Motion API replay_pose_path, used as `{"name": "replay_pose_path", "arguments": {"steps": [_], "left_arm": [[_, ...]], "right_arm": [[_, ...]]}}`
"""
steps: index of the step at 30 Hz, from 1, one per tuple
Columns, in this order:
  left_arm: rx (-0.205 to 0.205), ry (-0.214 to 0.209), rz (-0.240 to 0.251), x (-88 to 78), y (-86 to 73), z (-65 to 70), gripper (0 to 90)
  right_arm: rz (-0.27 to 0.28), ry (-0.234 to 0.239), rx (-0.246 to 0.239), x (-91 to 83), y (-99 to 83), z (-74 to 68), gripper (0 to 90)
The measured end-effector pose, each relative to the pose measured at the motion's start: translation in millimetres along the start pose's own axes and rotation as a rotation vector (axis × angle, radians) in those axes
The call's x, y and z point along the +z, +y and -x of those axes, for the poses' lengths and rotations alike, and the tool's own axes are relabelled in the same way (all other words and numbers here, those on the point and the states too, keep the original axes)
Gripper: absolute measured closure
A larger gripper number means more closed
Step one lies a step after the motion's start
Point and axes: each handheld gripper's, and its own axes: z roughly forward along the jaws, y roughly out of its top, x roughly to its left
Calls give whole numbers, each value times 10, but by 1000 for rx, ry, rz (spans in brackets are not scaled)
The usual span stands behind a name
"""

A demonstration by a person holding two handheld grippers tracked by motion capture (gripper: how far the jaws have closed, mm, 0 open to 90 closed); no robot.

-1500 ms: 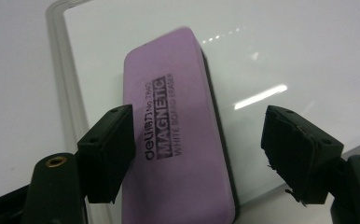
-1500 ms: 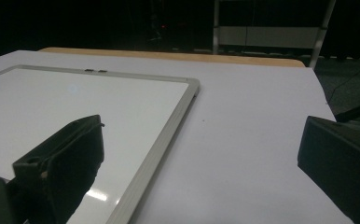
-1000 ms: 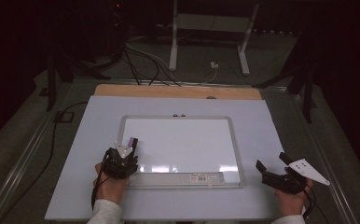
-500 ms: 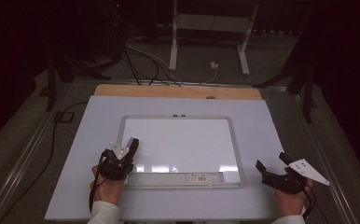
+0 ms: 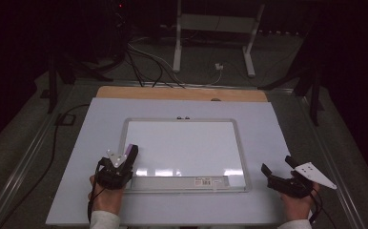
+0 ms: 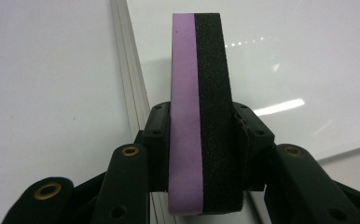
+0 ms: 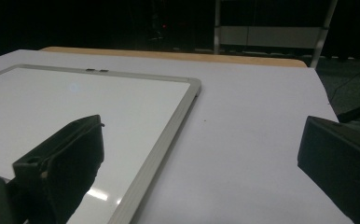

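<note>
A whiteboard [image 5: 187, 143] with a silver frame lies flat on the white table top [image 5: 268, 124]. My left gripper [image 5: 128, 160] is at the board's near left corner, shut on a purple and black eraser [image 6: 199, 116]. The eraser [image 5: 132, 149] stands on edge between the jaws, over the frame's left rail. My right gripper [image 5: 278, 166] rests off the board's near right corner, open, with nothing between its wide-set jaws [image 7: 201, 163].
A wooden strip [image 5: 182, 93] runs along the table's far edge. Beyond it are cables [image 5: 144, 62] and a white stand [image 5: 215, 24] on the dark floor. A barcode label [image 5: 206, 181] sits on the board's near rail.
My left gripper has shifted slightly at the board's near left corner, and the eraser's purple end now shows more clearly. The right gripper has stayed in place.
</note>
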Motion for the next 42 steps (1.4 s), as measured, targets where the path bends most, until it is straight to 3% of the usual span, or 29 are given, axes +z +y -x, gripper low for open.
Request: {"name": "replay_pose_path", "arguments": {"steps": [15, 18, 20, 28, 35, 42], "left_arm": [[-13, -15, -34, -118, -145, 70, 603], [-32, -40, -39, -141, -169, 51, 567], [-35, -36, -28, -142, -166, 36, 487], [-17, -97, 100, -180, -50, -39, 257], [-16, -151, 265, -317, 100, -214, 151], [-6, -187, 350, -387, 172, -398, 16]], "right_arm": [[4, 1, -1, 2, 8, -6, 10], [1, 3, -3, 11, 7, -15, 10], [-1, 4, -6, 17, 7, -24, 10], [4, 4, -4, 11, 9, -22, 10], [7, 9, -11, 4, 15, -38, 10], [12, 11, -14, -1, 16, -42, 10]]}}
